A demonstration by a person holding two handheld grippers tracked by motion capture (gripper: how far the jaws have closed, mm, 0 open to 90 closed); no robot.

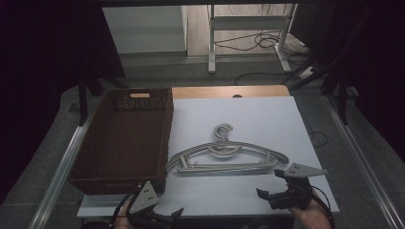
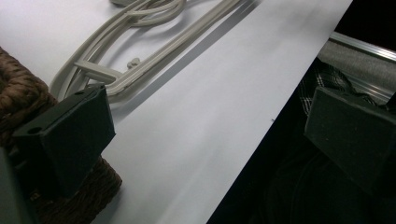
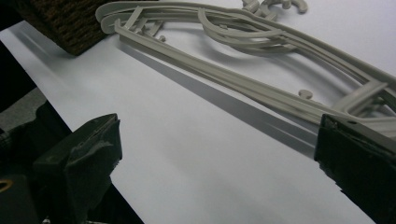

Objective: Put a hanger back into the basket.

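Holding both grippers, left gripper [image 1: 157,217] and right gripper [image 1: 282,188], unclenched and empty, you flank the hangers [image 1: 224,155] beside the basket [image 1: 95,143], probably for approach.

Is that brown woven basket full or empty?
Empty. From above, the basket shows only its bare woven floor and walls. The hangers lie outside it, on the white sheet.

Brown woven basket [image 1: 125,138] — pale grey hangers [image 1: 224,155] — white board [image 1: 267,119]
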